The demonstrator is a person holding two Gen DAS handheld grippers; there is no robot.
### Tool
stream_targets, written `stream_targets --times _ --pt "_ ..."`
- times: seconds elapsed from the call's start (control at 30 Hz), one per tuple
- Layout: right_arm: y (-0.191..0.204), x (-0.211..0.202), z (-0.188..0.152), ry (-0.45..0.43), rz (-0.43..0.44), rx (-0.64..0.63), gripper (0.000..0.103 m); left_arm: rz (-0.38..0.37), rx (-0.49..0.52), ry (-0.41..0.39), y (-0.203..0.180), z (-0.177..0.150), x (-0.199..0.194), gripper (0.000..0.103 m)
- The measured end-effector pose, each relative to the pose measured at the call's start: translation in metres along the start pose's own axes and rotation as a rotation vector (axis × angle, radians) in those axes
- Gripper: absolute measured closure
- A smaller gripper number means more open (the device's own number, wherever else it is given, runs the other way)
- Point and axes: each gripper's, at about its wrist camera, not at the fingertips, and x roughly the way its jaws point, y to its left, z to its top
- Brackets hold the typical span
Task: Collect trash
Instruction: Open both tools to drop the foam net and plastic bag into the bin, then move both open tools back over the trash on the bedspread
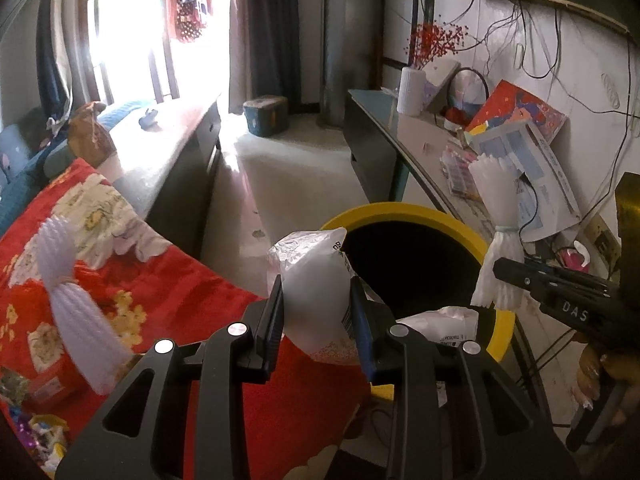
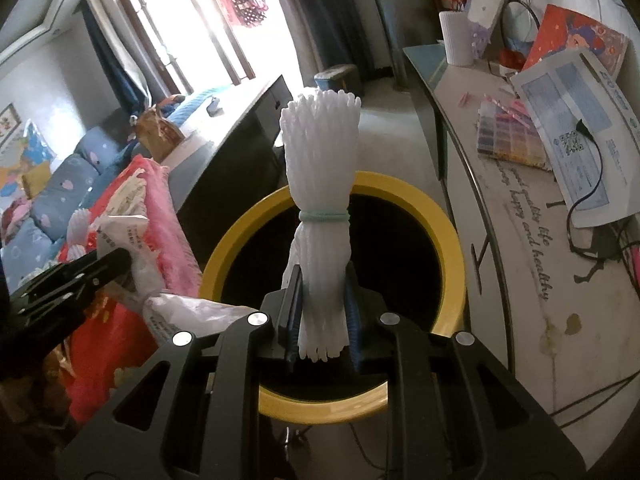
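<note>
Trash: left gripper (image 1: 316, 312) clamps a white plastic bag (image 1: 316, 280) at the yellow bin's (image 1: 404, 210) near-left rim, beside the red blanket (image 1: 160, 292). Right gripper (image 2: 322, 320) pinches a bundled white foam net (image 2: 322, 208) upright over the bin opening. Only left view shows 2nd foam net (image 1: 68, 292) on blanket; only right view shows desk text

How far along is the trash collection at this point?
Done: nothing can be seen inside the dark yellow-rimmed round bin. In hand: the right gripper clamps a white foam net bundle over the opening; the left gripper holds a crinkled white plastic bag at the rim. Left: another white foam net on the red floral blanket.
</note>
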Motion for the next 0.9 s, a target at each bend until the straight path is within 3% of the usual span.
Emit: stream_targets --times 0.1,0.2,0.27,0.43,0.9 --pt "-0.003 0.003 -0.001 0.007 -0.004 0.009 0.079 -0.016 -0.01 0.011 -0.001 0.001 0.01 0.072" --pt "-0.005 0.003 -0.001 -0.004 -0.023 0.014 0.064 -0.06 -0.028 0.011 -0.001 0.001 0.016 0.066" --pt "-0.008 0.002 -0.001 -0.012 -0.027 0.029 0.056 -0.097 -0.05 0.003 0.0 0.001 0.018 0.039" --pt "-0.01 -0.002 -0.001 -0.036 -0.048 0.034 0.052 -0.109 -0.061 -0.029 -0.001 0.001 0.013 0.025" --pt "0.037 -0.035 0.008 -0.145 -0.007 -0.095 0.038 -0.051 -0.142 -0.141 0.029 -0.001 -0.046 0.014"
